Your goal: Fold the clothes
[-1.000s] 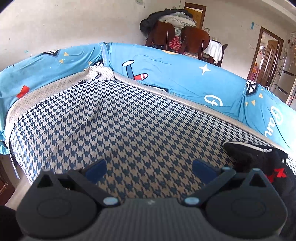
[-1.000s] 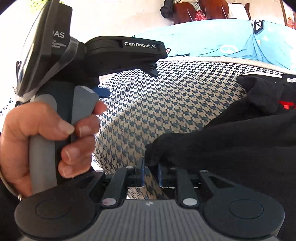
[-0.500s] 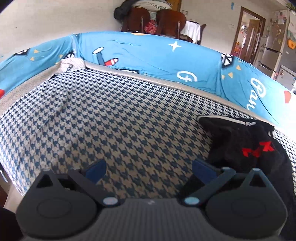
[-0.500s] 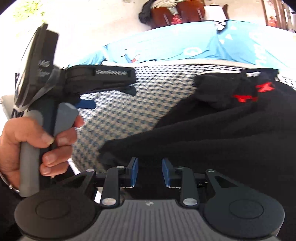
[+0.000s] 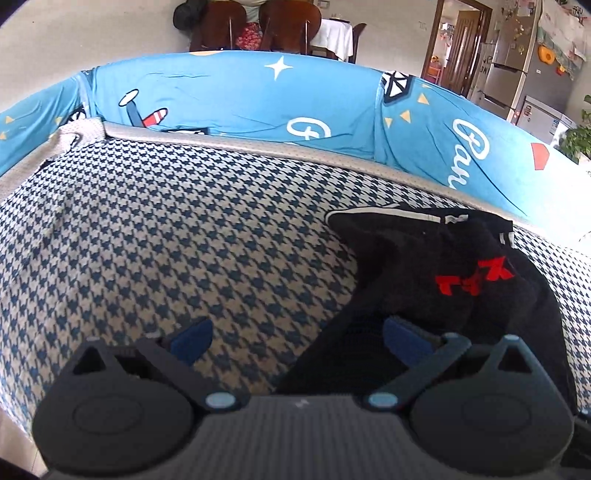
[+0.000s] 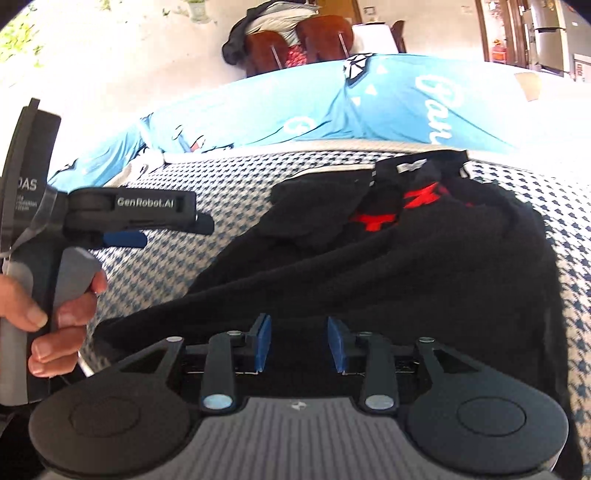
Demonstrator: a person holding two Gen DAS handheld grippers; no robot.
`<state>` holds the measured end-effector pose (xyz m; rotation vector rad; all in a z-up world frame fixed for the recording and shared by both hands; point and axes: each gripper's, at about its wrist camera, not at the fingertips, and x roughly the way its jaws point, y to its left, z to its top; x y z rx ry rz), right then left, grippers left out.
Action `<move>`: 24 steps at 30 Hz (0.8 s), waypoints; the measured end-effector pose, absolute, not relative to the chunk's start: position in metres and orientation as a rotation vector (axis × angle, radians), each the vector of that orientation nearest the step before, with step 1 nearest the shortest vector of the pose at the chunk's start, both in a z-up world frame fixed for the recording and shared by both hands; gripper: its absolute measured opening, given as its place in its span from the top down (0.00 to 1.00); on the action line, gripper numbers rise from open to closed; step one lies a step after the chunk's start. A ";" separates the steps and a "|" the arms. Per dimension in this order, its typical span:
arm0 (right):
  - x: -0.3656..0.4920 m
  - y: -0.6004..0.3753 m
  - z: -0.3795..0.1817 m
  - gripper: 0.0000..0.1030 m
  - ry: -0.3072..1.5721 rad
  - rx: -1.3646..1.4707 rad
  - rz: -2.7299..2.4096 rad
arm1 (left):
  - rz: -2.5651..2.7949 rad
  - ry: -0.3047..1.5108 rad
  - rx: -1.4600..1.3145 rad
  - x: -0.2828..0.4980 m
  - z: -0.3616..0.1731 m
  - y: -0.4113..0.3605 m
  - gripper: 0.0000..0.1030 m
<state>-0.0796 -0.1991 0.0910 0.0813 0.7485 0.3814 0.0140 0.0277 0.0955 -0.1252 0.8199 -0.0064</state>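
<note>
The houndstooth cushion (image 5: 192, 236), patterned in dark blue and cream, forms the working surface and fills most of both views; a grey piped edge runs along its far side. Behind it stands a bright blue cover (image 5: 258, 99) printed with a white star, a red-and-white aeroplane, small yellow triangles and white cursive lettering, of which only fragments resembling "G" and "Gar" can be read. The black garment (image 6: 388, 280) lies spread on the right part of the cushion, bunched at its far end, where red block characters are printed; these are creased and not legible. A narrow white stripe and a small white tag show at that bunched end, the tag too small to read. The right claw (image 6: 300, 345) sits low over the garment's near edge, its blue pads apart and opening; black cloth lies beneath and between them, but the pads do not press on it. The left claw (image 5: 297, 336) is fully released, spread wide, with the left pad over bare cushion and the right pad over the garment's near left edge. In the right wrist view, a hand (image 6: 48, 317) grips the grey handle of the left device, whose body bears the legible marking "GenRobot.AI"; a side panel shows partial text ending "AS". Wooden chairs (image 5: 258, 22) stand beyond the cover.
</note>
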 end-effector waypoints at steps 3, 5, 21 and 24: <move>-0.074 -0.206 0.093 0.62 0.739 0.091 0.364 | -0.027 0.826 -0.118 0.025 0.094 0.022 0.00; -0.068 -0.213 0.094 0.60 0.731 0.100 0.350 | -0.046 0.836 -0.121 0.034 0.093 0.018 0.00; 0.002 -0.264 0.099 0.59 0.666 0.212 0.194 | -0.134 0.954 -0.189 0.110 0.070 0.006 0.00; 0.015 -0.272 0.099 0.59 0.657 0.223 0.170 | -0.144 0.988 -0.208 0.122 0.062 0.004 0.00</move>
